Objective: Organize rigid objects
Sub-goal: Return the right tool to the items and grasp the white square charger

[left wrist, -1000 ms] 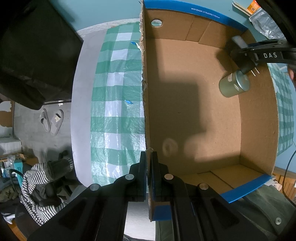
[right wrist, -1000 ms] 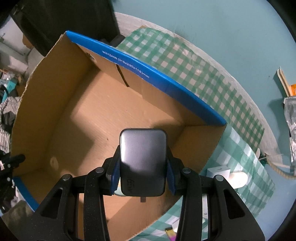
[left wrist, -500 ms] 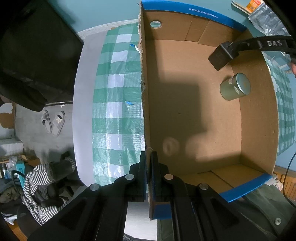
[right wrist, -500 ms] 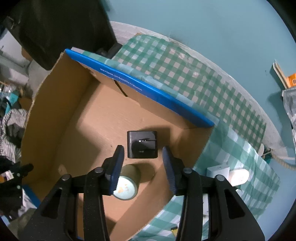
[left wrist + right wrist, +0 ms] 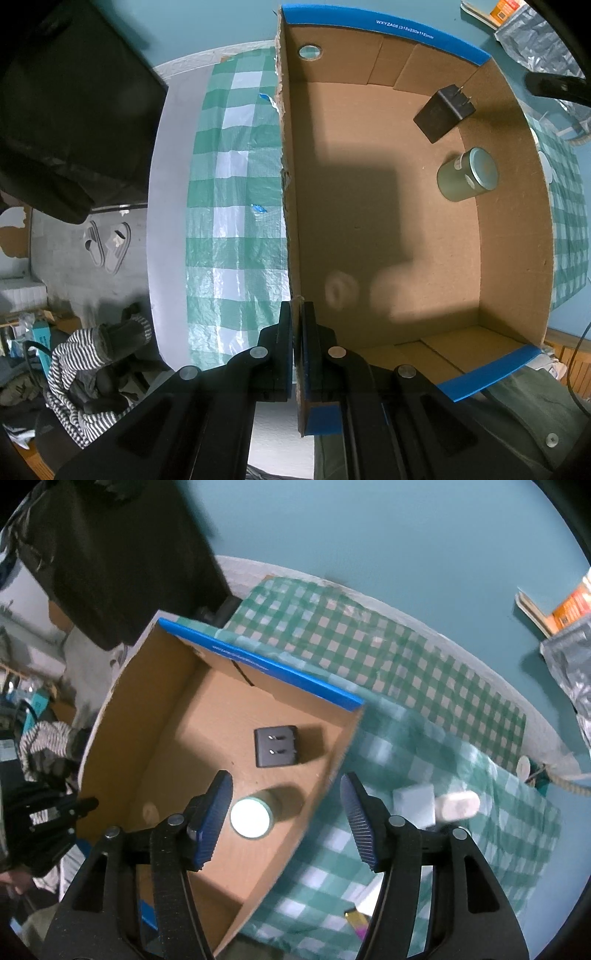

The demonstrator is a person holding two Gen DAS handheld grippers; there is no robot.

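An open cardboard box (image 5: 502, 236) with blue-taped rims stands on a green checked cloth; it also shows in the right wrist view (image 5: 110, 709). Inside lie a black plug adapter (image 5: 443, 112), seen prongs up in the right wrist view (image 5: 276, 746), and a small green tin (image 5: 467, 173) with a pale lid (image 5: 251, 818). My left gripper (image 5: 297, 354) is shut on the box's near wall. My right gripper (image 5: 286, 816) is open and empty, high above the box's right wall. Its tip shows in the left wrist view (image 5: 554, 86).
A white cube (image 5: 413, 803) and a white oval object (image 5: 458, 805) lie on the checked cloth (image 5: 424, 686) right of the box. A small yellow and pink item (image 5: 356, 921) lies near the cloth's front. A dark chair (image 5: 66, 110) stands left of the table.
My right gripper opened and dropped the black adapter into the box beside the tin. It then rose and drew back to the right. My left gripper kept its hold on the box wall.
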